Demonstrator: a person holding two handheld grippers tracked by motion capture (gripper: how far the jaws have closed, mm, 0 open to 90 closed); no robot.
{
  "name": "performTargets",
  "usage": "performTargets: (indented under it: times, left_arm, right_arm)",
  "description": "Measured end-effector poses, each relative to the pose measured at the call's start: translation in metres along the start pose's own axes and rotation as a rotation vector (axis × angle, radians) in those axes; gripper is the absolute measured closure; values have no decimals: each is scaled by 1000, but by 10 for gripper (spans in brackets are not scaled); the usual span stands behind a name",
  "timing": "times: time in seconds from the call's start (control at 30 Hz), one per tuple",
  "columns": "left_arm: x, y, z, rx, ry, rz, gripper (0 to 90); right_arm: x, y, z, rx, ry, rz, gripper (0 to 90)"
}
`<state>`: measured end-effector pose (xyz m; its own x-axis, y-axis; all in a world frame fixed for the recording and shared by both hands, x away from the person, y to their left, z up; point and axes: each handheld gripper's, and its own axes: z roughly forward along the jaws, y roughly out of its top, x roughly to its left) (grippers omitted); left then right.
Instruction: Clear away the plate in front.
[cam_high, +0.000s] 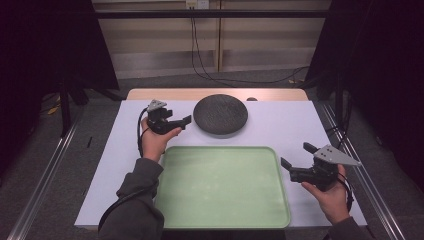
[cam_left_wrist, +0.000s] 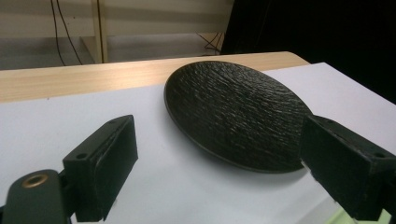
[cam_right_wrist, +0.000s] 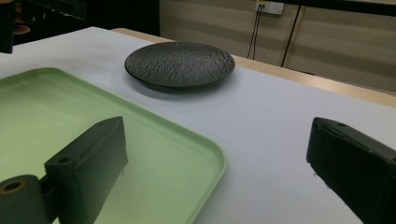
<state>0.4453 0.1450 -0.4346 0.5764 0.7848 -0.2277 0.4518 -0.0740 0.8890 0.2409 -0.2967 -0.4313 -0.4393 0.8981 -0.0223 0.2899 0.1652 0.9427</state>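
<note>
Black plate (cam_high: 220, 115): round, dark, rough-textured; it lies flat on the white table cover (cam_high: 295, 125) at about 12 o'clock from the tray, near its far rim but apart from it. In the left gripper view its near right edge is hidden behind the right-hand jaw.
Green tray (cam_high: 222, 186): pale green, rounded corners, at the near middle of the table. In the right gripper view it is cut off at the left and bottom edges, and a jaw covers part of it.
Left gripper (cam_high: 181, 122): held above the cover at about 9 o'clock from the plate, pointing toward it. Its jaws stand wide apart with nothing between them; in the left gripper view (cam_left_wrist: 215, 163) the plate's near rim sits in the gap, not touched by either jaw.
Right gripper (cam_high: 297, 156): held at about 3 o'clock from the tray, just off its right rim, pointing toward the table's middle. Its jaws are spread with nothing between them; in the right gripper view (cam_right_wrist: 219, 172) the tray's corner and bare cover show between them.
Left hand (cam_high: 156, 140): wrapped round the left gripper's body; the grey sleeve is cut off at the bottom edge.
Right hand (cam_high: 330, 196): grips from below, the wrist cut off at the bottom edge.
Wooden table edge (cam_high: 150, 93): a strip shows beyond the cover; a small dark thing behind the plate is too small to make out.
</note>
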Motion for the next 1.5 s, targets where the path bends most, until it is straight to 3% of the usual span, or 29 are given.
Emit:
performTargets:
  times: [0.23, 0.27, 0.43, 0.6, 0.73, 0.9, 0.97, 1.03, 1.13, 1.2, 1.37, 1.5]
  left_arm:
    - [-1, 6, 24, 32, 13, -3, 133]
    - [0, 6, 27, 43, 33, 0, 134]
    - [2, 8, 44, 43, 43, -25, 165]
    - [5, 10, 60, 50, 77, -26, 187]
    - [8, 8, 70, 64, 129, -28, 207]
    - [12, 4, 82, 70, 149, -104, 247]
    - [13, 3, 86, 95, 156, -125, 260]
    - [14, 1, 90, 96, 145, -147, 326]
    - [15, -1, 96, 98, 144, -178, 348]
    - [17, -2, 98, 110, 135, -184, 430]
    - [18, -5, 105, 113, 132, -246, 501]
    - [17, -7, 110, 124, 128, -299, 505]
  right_arm:
    - [1, 0, -1, -3, 2, 5, 52]
    - [0, 0, -1, -5, 7, 4, 53]
    - [1, 1, -2, -9, 5, 3, 55]
    - [2, 1, -2, -9, 9, 0, 56]
    - [0, 1, -2, -10, 16, 4, 56]
    - [-1, 1, -2, -20, 14, 11, 57]
    - [-2, 1, -3, -19, 15, 11, 57]
    - [-2, 1, -3, -21, 20, 11, 58]
    - [-2, 1, -3, -24, 20, 15, 59]
    - [-2, 1, -3, -26, 21, 16, 59]
    - [-3, 1, -2, -25, 30, 18, 62]
    - [-3, 2, -3, -25, 26, 25, 65]
